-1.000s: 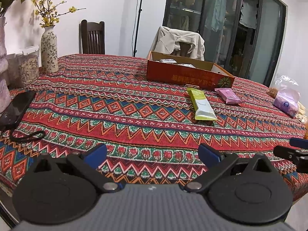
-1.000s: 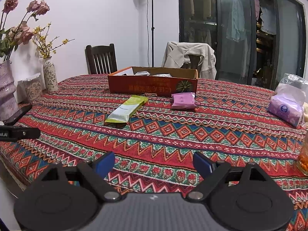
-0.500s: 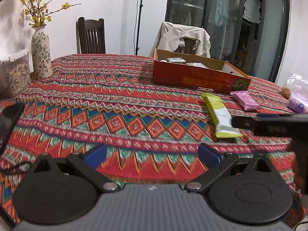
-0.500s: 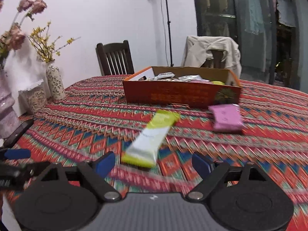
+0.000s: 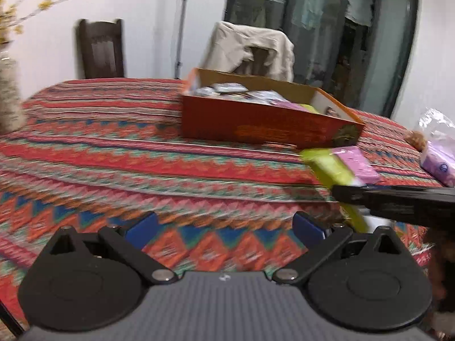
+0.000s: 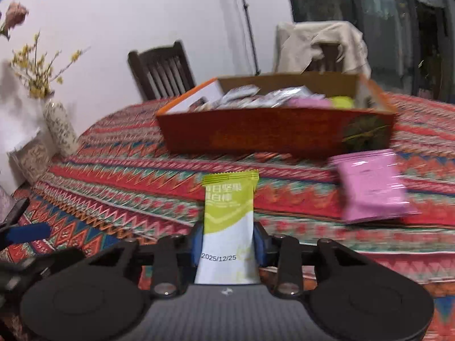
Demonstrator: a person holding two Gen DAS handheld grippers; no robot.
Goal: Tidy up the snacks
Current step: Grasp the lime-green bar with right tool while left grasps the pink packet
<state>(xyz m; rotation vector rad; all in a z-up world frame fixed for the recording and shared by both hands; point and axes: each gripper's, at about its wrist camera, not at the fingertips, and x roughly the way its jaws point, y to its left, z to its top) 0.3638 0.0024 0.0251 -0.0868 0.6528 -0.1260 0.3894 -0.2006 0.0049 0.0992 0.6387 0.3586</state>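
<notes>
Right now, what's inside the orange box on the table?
The box holds a heap of silvery wrapped snacks, a pink packet and a yellow-green one at its right end. The front wall hides whatever lies lower down.

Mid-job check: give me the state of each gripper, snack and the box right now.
Right gripper: shut on green bar.
Left gripper: open, holding nothing.
Green bar: gripped at its white end.
Pink packet: flat on cloth, outside box.
Box: open-topped, snacks inside.
</notes>
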